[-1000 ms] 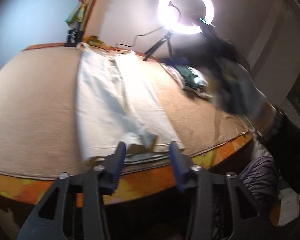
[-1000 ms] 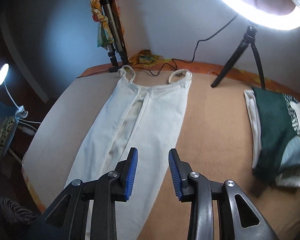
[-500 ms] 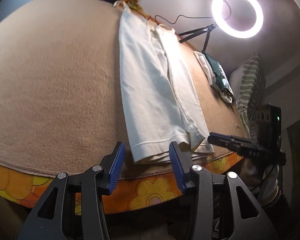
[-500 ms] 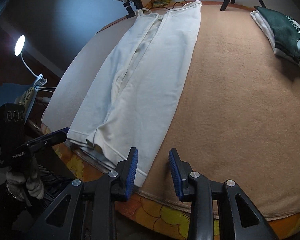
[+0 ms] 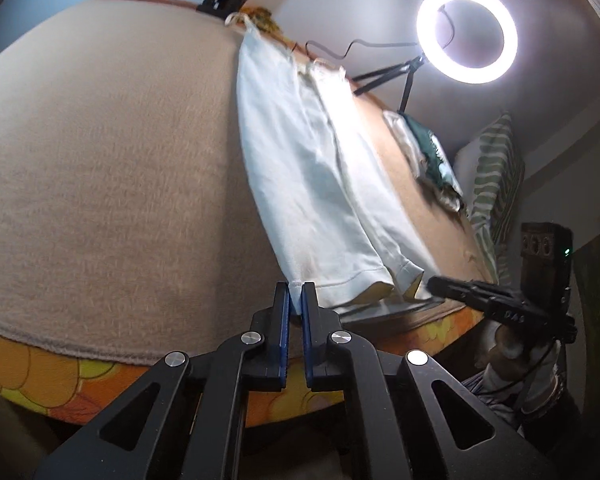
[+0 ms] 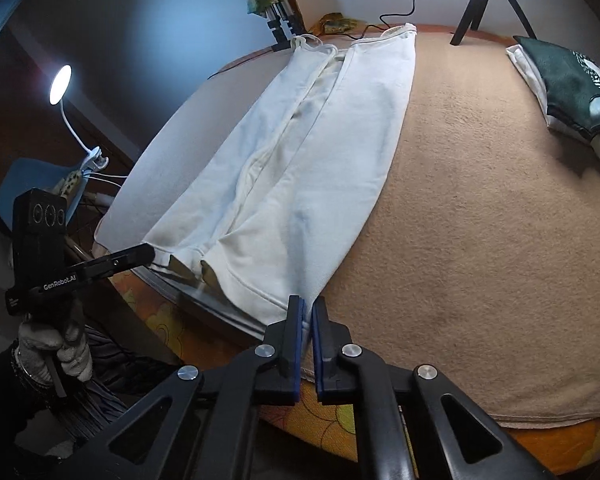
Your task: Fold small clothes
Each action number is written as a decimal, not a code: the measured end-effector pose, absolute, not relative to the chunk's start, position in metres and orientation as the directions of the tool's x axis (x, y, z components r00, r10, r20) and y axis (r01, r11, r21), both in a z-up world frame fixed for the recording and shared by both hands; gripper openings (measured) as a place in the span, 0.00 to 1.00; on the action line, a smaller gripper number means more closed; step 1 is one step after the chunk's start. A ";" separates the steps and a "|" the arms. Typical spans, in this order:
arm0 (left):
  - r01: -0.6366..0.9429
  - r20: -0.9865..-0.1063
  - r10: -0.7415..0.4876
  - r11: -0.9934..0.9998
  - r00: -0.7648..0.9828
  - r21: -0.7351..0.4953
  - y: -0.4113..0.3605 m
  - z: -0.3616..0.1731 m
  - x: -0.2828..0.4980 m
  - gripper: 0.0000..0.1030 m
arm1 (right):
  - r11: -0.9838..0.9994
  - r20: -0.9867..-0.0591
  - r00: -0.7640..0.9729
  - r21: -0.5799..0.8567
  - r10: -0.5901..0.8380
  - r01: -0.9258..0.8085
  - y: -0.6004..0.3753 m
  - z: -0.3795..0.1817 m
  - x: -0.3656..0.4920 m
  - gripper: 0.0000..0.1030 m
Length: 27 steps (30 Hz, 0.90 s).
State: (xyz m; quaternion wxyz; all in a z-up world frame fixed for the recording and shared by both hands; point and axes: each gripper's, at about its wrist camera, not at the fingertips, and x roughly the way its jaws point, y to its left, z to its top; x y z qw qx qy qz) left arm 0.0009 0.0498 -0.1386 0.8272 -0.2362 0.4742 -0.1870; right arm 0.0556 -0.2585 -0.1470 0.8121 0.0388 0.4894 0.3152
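A long white strappy garment (image 5: 312, 168) lies flat on the tan blanket (image 5: 100, 168), its sides folded in to the middle, straps at the far end. My left gripper (image 5: 295, 294) is shut on the near left corner of its hem. My right gripper (image 6: 308, 312) is shut on the near right corner of the hem of the white garment (image 6: 296, 168). Each gripper shows in the other's view, the left gripper (image 6: 140, 256) and the right gripper (image 5: 440, 282), at the hem by the bed's near edge.
A folded green and white garment (image 6: 572, 84) lies at the right on the tan blanket (image 6: 480, 220). A ring light (image 5: 466, 32) on a tripod stands at the far edge. A striped pillow (image 5: 496, 176) lies at the right. A clip lamp (image 6: 60, 84) glows at the left.
Both grippers were open a moment ago. They have moved onto the hem's two near corners and shut on them.
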 end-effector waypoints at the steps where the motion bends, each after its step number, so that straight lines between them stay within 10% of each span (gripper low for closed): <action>1: 0.083 -0.703 -0.532 0.820 0.472 -0.566 0.047 -0.143 0.002 0.04 | 0.799 -0.778 0.312 0.370 0.545 -0.474 -0.256 -0.151 0.056 0.02; 27: 0.082 -0.567 -0.612 0.716 0.552 -0.693 0.059 -0.094 0.068 0.04 | 0.653 -0.579 0.303 0.690 0.756 -0.311 -0.287 -0.133 0.109 0.02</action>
